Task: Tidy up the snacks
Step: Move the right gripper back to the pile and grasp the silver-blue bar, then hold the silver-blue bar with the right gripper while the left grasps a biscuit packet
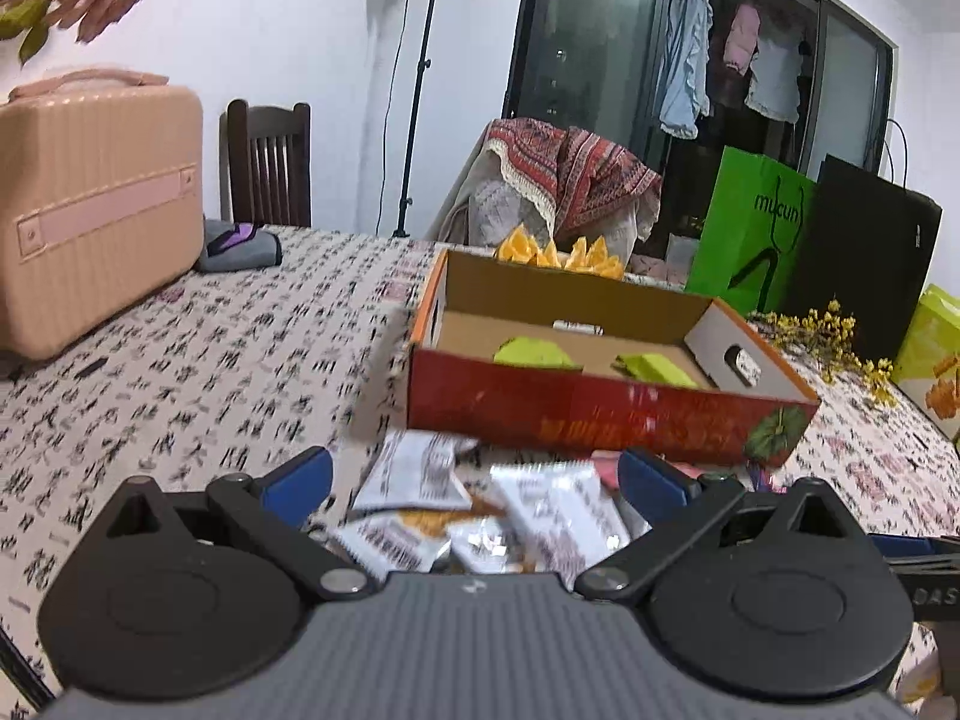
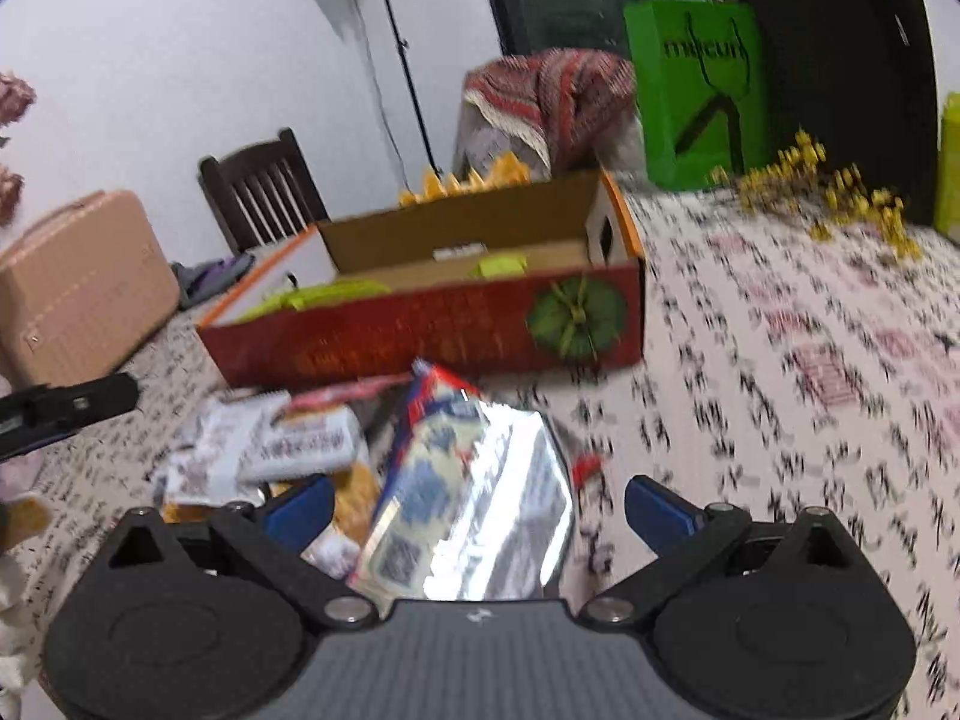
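Observation:
A red cardboard box (image 1: 600, 414) stands open on the table, with two green packets (image 1: 534, 354) inside; it also shows in the right wrist view (image 2: 420, 330). A pile of white and orange snack packets (image 1: 480, 516) lies in front of it. My left gripper (image 1: 474, 480) is open above that pile, holding nothing. My right gripper (image 2: 480, 504) is open, with a blue and silver snack bag (image 2: 474, 492) lying between its fingers. More white packets (image 2: 270, 444) lie to its left.
A pink case (image 1: 90, 210) stands at the table's left, with a grey pouch (image 1: 240, 246) beside it. A green bag (image 1: 750, 228), a black bag (image 1: 864, 252) and yellow flowers (image 1: 828, 342) stand at the right. A chair (image 1: 270, 162) is behind the table.

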Available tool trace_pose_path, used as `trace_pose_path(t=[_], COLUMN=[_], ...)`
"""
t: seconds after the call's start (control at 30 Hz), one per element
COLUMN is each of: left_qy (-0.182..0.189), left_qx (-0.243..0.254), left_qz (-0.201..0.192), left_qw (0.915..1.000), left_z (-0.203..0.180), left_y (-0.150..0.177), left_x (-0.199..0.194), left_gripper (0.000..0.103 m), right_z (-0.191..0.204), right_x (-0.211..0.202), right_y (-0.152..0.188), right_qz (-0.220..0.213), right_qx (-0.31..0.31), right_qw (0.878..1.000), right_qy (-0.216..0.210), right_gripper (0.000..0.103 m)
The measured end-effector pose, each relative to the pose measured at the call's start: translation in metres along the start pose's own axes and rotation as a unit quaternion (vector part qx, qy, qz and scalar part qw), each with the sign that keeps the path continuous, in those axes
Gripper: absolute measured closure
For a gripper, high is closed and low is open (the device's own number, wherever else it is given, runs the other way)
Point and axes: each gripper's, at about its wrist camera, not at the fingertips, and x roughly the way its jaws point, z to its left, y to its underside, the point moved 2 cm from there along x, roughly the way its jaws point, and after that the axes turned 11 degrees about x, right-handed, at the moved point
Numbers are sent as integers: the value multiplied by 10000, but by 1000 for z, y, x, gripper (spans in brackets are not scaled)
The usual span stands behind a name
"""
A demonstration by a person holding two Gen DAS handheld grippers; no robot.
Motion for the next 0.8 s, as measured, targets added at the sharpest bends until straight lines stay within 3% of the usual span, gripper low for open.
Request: trace_pose_path(t=[0.13, 0.2, 0.3, 0.47, 0.8], left_qy=[25, 30, 45, 85, 347], left_qx=[-33, -27, -19, 16, 269], left_qz=[67, 92, 126, 172, 387], left_qw=[10000, 9999, 9999, 9998, 9983], left_z=[3, 3, 2, -4, -33], left_y=[10, 15, 19, 24, 36], left_x=[-6, -9, -13, -17, -23], left_gripper=[0, 0, 0, 0, 0], right_z=[-5, -6, -6, -8, -11], right_x=[7, 7, 4, -7, -45], right_y=[10, 12, 15, 16, 24], right_qz=[119, 140, 150, -17, -549], right_qx=[173, 250, 359, 380, 139], right_qw=[9998, 9996, 9987, 9988, 9983], right_qy=[26, -75, -316, -315, -136], right_gripper=[1, 8, 27, 47, 47])
